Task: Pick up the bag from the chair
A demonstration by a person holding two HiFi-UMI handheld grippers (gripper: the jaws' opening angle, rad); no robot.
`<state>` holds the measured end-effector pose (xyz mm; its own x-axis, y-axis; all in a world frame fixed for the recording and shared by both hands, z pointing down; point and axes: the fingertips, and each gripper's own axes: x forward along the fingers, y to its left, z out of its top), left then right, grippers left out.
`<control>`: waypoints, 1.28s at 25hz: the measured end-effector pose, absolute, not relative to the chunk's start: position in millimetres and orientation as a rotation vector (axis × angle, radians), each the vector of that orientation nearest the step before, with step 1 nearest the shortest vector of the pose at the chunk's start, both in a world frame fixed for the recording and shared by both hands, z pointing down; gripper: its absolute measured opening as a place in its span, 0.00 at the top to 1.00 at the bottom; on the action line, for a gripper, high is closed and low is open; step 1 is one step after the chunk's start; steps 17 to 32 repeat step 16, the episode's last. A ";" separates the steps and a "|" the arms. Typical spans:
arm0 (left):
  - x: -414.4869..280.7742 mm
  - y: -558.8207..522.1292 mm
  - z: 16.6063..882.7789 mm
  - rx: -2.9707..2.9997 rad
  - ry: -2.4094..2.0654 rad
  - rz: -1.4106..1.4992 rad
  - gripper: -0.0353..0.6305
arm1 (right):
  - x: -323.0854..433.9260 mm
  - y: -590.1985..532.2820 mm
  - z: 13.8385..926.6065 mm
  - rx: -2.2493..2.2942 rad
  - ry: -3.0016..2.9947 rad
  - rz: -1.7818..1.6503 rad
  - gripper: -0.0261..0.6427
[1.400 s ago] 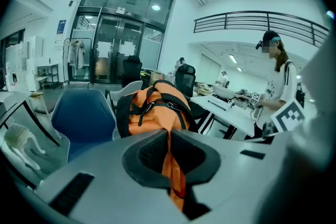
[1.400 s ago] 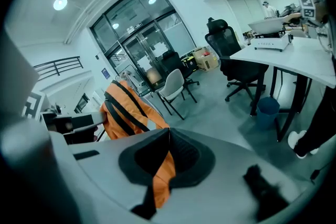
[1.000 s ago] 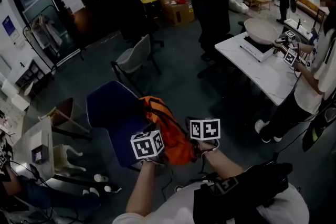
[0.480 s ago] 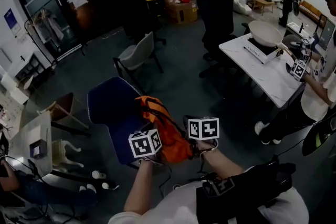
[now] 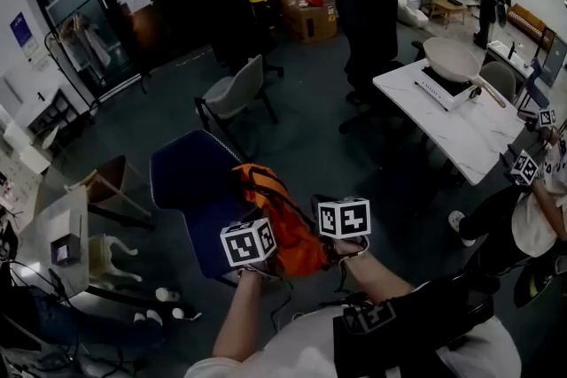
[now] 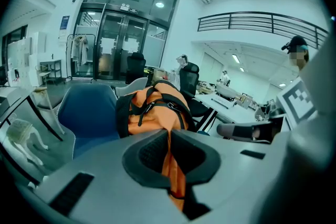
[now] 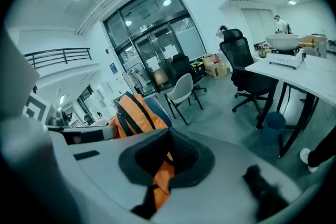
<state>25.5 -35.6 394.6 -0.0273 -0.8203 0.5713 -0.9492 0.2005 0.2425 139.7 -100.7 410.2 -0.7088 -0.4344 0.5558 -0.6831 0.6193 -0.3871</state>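
Note:
An orange bag [image 5: 285, 221] with black straps rests on the seat of a blue chair [image 5: 193, 181]. My left gripper [image 5: 251, 245] is at the bag's near left side, shut on orange bag fabric [image 6: 173, 173] that runs between its pads. My right gripper [image 5: 341, 221] is at the bag's near right side, also shut on an orange strip of the bag [image 7: 160, 176]. The bag [image 6: 155, 107] fills the middle of the left gripper view, with the blue chair [image 6: 86, 115] behind it. In the right gripper view the bag [image 7: 134, 113] stands just ahead of the jaws.
A grey chair [image 5: 232, 91] stands behind the blue one. A white table [image 5: 456, 124] with a pan and cooker is at the right, with a person [image 5: 532, 217] beside it. A black office chair [image 5: 368, 18] and cardboard boxes [image 5: 306, 9] are further back. Clutter and a small stool [image 5: 111, 261] lie at the left.
Both grippers stay shut on the bag with hardly any movement. The person at the right has shifted away towards the frame's edge.

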 end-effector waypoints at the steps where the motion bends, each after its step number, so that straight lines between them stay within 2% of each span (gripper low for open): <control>1: 25.6 -35.1 394.7 1.644 -1.872 0.272 0.91 | 139.9 -100.0 410.2 0.887 -2.434 0.823 0.91; 32: 21.8 -35.1 398.6 1.602 -1.883 0.254 0.91 | 140.2 -104.1 411.9 0.871 -2.424 0.804 0.91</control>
